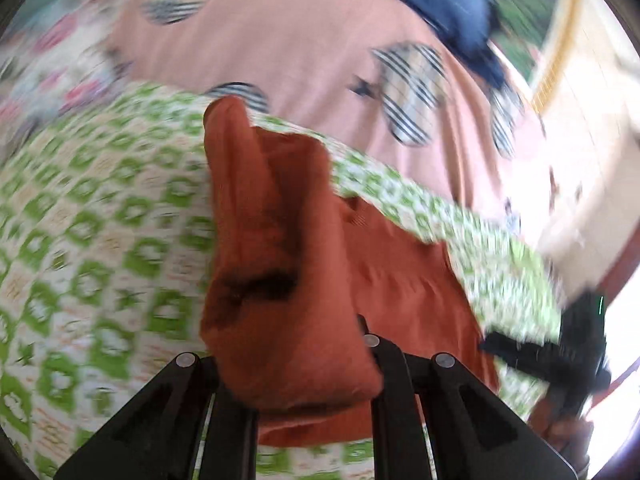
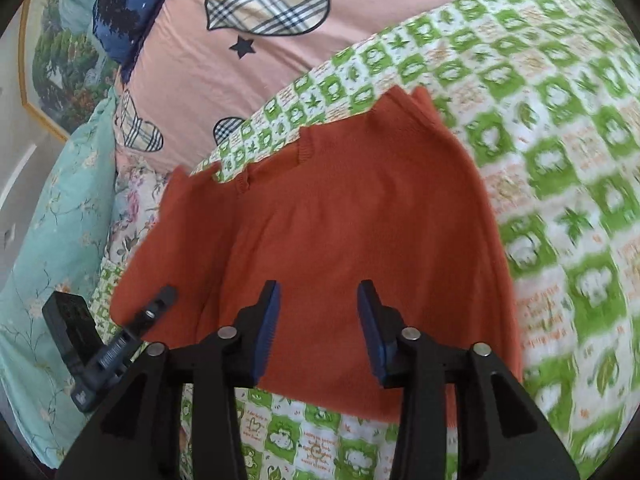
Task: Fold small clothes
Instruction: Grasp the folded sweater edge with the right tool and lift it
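A small rust-orange knit garment (image 2: pixel 340 224) lies on a green-and-white patterned blanket (image 2: pixel 560 160). In the left wrist view, my left gripper (image 1: pixel 304 364) is shut on a bunched, lifted fold of the orange garment (image 1: pixel 264 248); the cloth hides the fingertips. The rest of the garment (image 1: pixel 404 276) lies flat to the right. My right gripper (image 2: pixel 318 328) is open and empty, its blue pads (image 2: pixel 268 328) hovering over the garment's near part. The left gripper (image 2: pixel 132 332) shows at the garment's left edge in the right wrist view. The right gripper appears blurred (image 1: pixel 560 356) in the left wrist view.
A pink sheet with plaid hearts (image 2: pixel 240 60) lies beyond the blanket. A navy pillow (image 2: pixel 128 12) and a teal floral pillow (image 2: pixel 60 208) sit at the left. A framed picture (image 2: pixel 60 64) hangs on the wall. The left view is motion-blurred.
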`<state>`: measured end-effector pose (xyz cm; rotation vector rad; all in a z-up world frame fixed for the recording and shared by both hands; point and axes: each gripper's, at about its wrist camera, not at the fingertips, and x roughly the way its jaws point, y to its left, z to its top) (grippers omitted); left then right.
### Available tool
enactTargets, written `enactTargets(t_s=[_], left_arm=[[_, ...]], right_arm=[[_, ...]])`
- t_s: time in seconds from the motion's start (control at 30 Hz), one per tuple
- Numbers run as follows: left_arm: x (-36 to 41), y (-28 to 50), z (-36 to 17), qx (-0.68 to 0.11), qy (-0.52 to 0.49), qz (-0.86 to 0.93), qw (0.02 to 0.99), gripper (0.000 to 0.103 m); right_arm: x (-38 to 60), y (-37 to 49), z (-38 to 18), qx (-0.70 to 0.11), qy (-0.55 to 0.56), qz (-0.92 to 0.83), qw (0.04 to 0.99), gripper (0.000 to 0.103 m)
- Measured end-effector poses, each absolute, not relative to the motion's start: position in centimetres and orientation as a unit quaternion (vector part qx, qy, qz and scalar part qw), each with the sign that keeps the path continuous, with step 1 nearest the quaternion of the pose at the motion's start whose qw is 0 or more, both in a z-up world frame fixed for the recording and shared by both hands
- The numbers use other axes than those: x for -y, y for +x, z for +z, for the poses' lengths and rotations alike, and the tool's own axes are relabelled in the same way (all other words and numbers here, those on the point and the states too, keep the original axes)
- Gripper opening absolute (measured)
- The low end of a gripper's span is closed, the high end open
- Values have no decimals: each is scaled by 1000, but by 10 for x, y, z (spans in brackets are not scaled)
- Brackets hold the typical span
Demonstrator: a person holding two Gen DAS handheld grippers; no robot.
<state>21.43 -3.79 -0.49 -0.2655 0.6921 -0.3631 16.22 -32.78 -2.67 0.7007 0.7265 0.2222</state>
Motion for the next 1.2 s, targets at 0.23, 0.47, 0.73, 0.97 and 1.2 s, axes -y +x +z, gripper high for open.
enactTargets(t_s=[0.23, 0.47, 0.73, 0.97, 1.2], left_arm=[[112, 205, -44, -360, 12, -135, 923, 12], [131, 189, -42, -314, 108, -105, 937, 13], [145, 173, -40, -276, 164, -132, 938, 9], [164, 165, 5, -266, 90, -233, 931, 8], [227, 175, -6, -306, 37, -329, 893, 8]], right_arm=[[295, 250, -42, -415, 356, 206, 811, 68], [250, 332, -37, -436, 344, 249, 794, 68], [247, 344, -23, -427, 306, 242, 816, 14], [315, 280, 33, -354, 302, 213, 859, 13], [388, 242, 7, -376, 303, 118, 868, 13]])
